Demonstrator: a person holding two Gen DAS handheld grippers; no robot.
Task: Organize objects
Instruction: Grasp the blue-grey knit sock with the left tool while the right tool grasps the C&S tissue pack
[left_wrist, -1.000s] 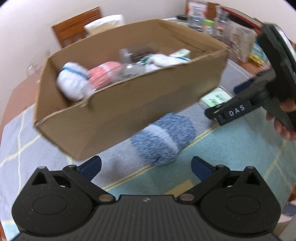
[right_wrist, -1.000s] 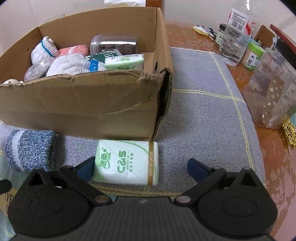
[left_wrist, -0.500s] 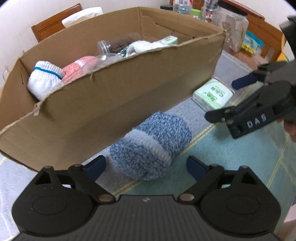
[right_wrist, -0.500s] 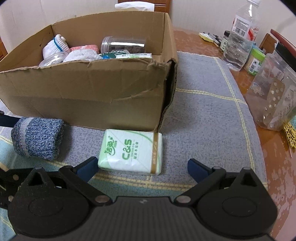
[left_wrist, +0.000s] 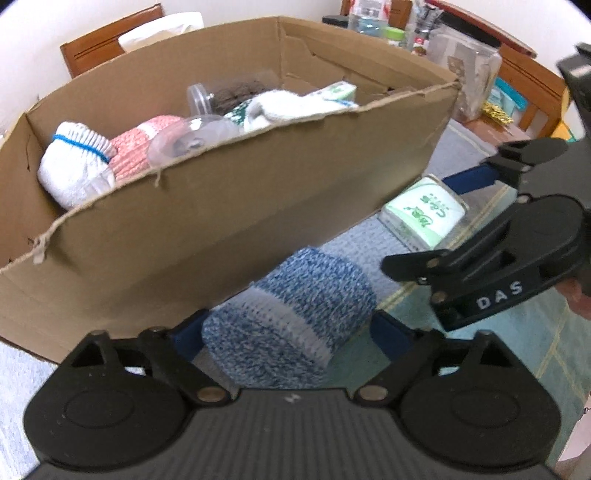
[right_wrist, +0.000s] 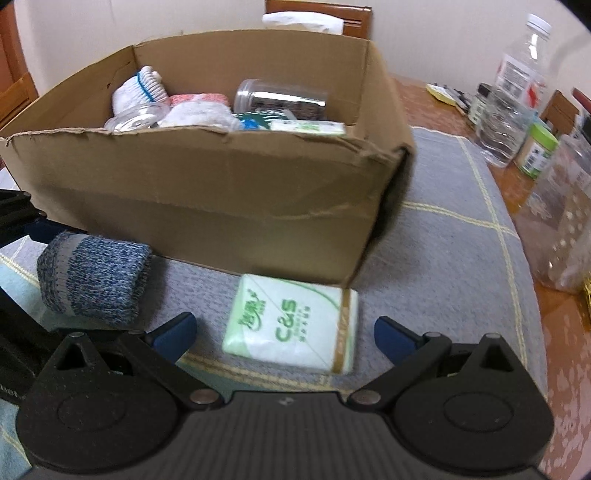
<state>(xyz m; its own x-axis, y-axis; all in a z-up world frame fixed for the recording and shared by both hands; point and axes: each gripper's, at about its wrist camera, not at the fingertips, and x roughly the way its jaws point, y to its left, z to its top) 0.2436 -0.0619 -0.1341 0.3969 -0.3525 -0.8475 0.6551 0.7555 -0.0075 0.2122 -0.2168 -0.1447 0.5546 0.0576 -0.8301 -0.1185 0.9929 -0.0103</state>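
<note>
Closing left hand-held gripper (left_wrist: 284, 334) around fuzzy knit sock roll (left_wrist: 291, 328).

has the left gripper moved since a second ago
Yes. The left gripper has closed in on the blue sock by the box, jaws closing around it.

A clear plastic water bottle (right_wrist: 515, 92) stands near the far right corner of the brown wooden counter (right_wrist: 417, 107). A small jar with a green lid (right_wrist: 536, 150) stands just beside it. A wooden chair (left_wrist: 110, 40) stands past the counter's far edge.
</note>
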